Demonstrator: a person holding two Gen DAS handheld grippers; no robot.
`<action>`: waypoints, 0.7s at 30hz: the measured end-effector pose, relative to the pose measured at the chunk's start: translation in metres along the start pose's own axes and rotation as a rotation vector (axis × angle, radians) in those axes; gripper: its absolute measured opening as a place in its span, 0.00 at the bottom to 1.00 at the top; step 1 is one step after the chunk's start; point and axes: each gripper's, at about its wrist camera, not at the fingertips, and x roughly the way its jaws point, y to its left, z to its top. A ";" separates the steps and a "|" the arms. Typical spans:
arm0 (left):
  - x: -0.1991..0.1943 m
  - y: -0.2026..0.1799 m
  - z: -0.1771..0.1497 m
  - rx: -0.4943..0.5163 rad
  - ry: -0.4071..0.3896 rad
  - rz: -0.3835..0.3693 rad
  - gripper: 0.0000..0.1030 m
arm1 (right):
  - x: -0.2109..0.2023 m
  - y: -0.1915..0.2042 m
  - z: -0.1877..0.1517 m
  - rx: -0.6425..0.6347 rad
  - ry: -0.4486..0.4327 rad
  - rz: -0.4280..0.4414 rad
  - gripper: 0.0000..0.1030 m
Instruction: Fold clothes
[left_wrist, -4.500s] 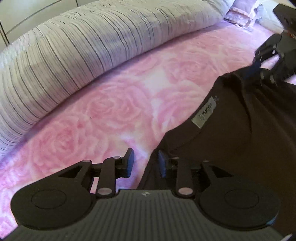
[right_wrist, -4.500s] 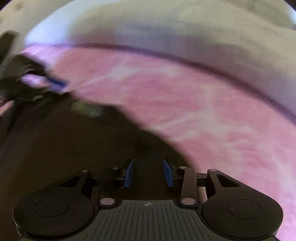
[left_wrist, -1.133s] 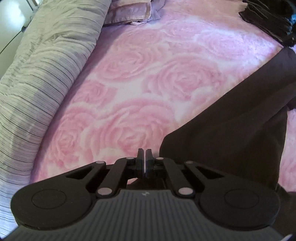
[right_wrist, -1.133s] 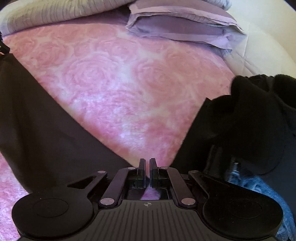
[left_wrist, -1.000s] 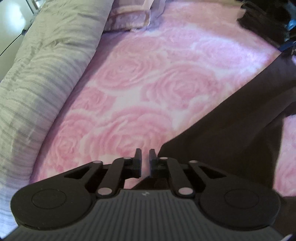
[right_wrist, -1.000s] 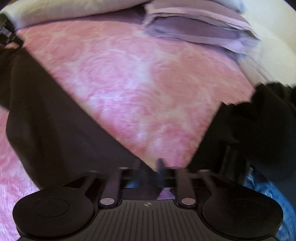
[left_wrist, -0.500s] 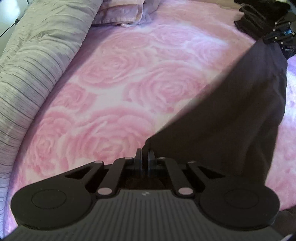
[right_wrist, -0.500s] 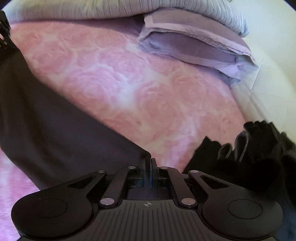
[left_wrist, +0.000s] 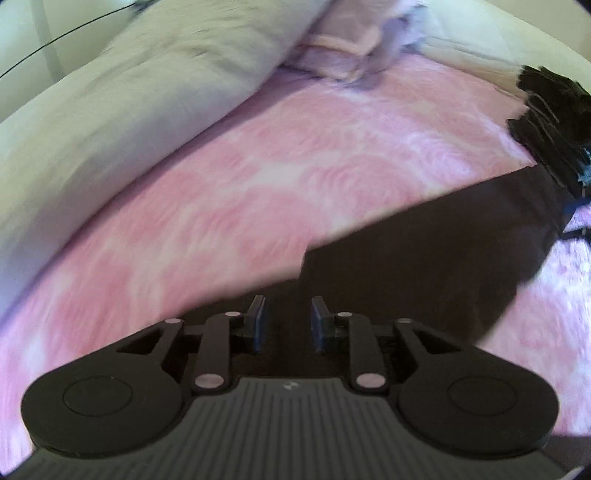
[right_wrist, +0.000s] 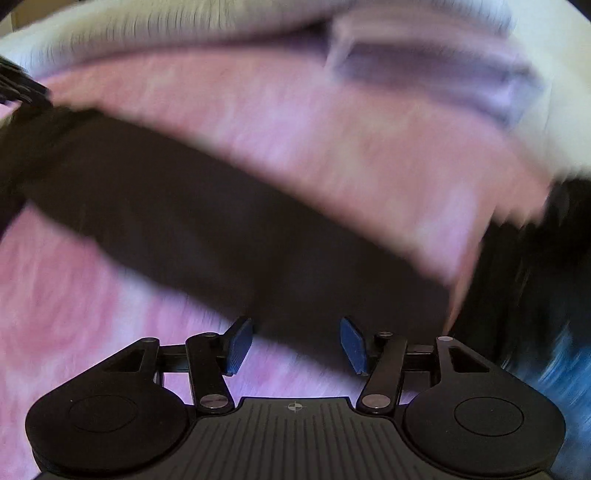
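Pink rose-print bedspread fills the middle of both views. Big pale striped duvet roll upper left, and a lilac pillow sits upper right in the blurry right view.

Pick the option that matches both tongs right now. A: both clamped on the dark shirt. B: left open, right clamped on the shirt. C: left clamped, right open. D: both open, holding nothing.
D: the left tongs and right tongs both show a clear gap between their blue pads, with the dark brown shirt lying loose on the pink rose-patterned bedspread.
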 end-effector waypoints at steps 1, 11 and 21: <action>-0.015 0.006 -0.020 -0.044 0.019 0.028 0.22 | 0.001 0.001 -0.005 0.022 0.030 -0.014 0.54; -0.184 0.070 -0.230 -0.398 0.261 0.379 0.39 | -0.078 0.115 0.001 -0.038 -0.031 0.176 0.54; -0.291 0.167 -0.386 -0.623 0.275 0.525 0.58 | -0.143 0.357 0.032 -0.291 -0.116 0.467 0.54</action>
